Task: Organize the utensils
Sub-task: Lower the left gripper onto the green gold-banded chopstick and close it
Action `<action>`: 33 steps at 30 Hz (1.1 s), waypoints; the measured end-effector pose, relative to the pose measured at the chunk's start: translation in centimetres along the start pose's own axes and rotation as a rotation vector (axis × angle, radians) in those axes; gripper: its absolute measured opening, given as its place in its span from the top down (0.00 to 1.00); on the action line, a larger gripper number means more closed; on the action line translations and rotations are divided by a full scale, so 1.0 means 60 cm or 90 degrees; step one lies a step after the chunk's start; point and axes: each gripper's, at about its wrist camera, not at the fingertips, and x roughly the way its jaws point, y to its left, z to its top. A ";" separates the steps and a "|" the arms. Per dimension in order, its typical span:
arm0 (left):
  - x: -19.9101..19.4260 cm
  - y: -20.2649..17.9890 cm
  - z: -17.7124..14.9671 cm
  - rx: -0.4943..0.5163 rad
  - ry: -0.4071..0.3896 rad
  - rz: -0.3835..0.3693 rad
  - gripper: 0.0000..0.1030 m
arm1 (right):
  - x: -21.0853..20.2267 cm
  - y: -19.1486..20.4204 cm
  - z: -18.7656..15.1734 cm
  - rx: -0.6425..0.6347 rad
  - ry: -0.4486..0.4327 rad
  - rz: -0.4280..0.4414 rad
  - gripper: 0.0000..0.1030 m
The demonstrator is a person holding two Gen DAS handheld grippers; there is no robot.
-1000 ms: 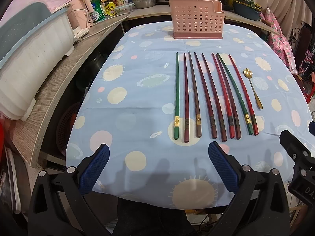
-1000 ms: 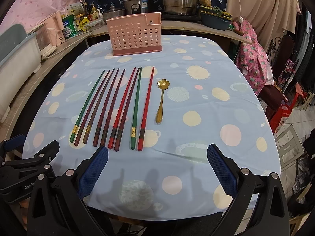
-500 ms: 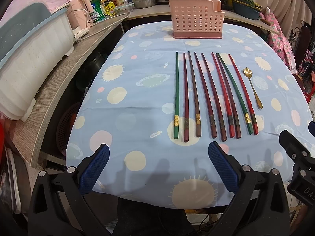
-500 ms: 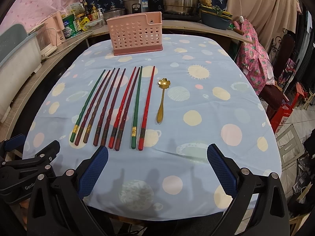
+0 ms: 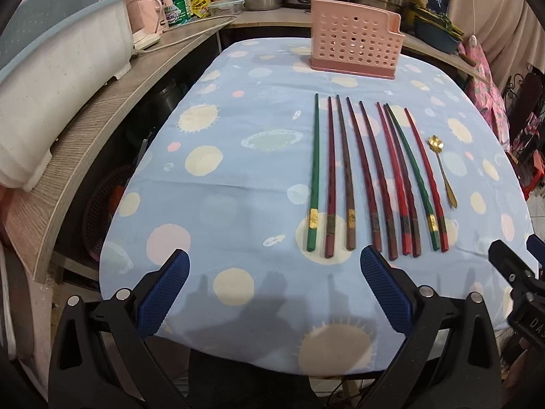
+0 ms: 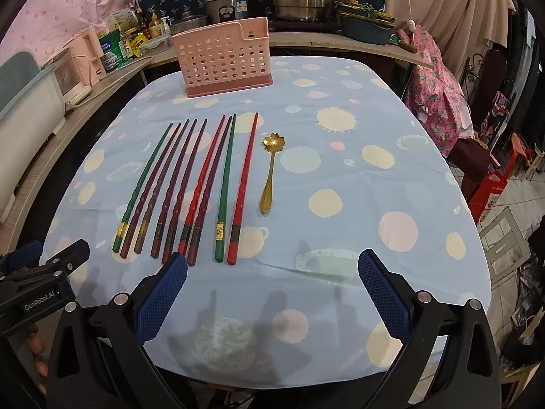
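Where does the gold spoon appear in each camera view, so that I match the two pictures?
Left wrist view: gold spoon, right of centre, just right of the chopsticks.
Right wrist view: gold spoon, near centre, right of the chopsticks.
Shared landmark: pink basket, at the far end.

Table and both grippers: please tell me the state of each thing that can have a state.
Left gripper: open, empty, above the near table edge.
Right gripper: open, empty.
Chopsticks: nine, flat in a row, none picked up.
Gold spoon: flat, right of the row, bowl pointing away.
Pink holder: upright, far end; nothing sticks out.
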 end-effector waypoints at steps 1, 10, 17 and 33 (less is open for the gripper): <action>0.007 0.002 0.001 0.002 -0.001 0.001 0.07 | 0.007 -0.005 0.004 0.003 0.001 -0.002 0.07; 0.075 0.008 0.011 0.012 0.009 0.012 0.08 | 0.064 -0.007 0.036 -0.001 -0.013 -0.007 0.12; 0.106 0.003 0.018 0.020 0.024 0.003 0.14 | 0.114 -0.008 0.054 0.001 0.004 -0.003 0.31; 0.115 0.005 0.019 0.001 0.039 -0.034 0.39 | 0.151 -0.006 0.053 -0.007 0.015 0.004 0.70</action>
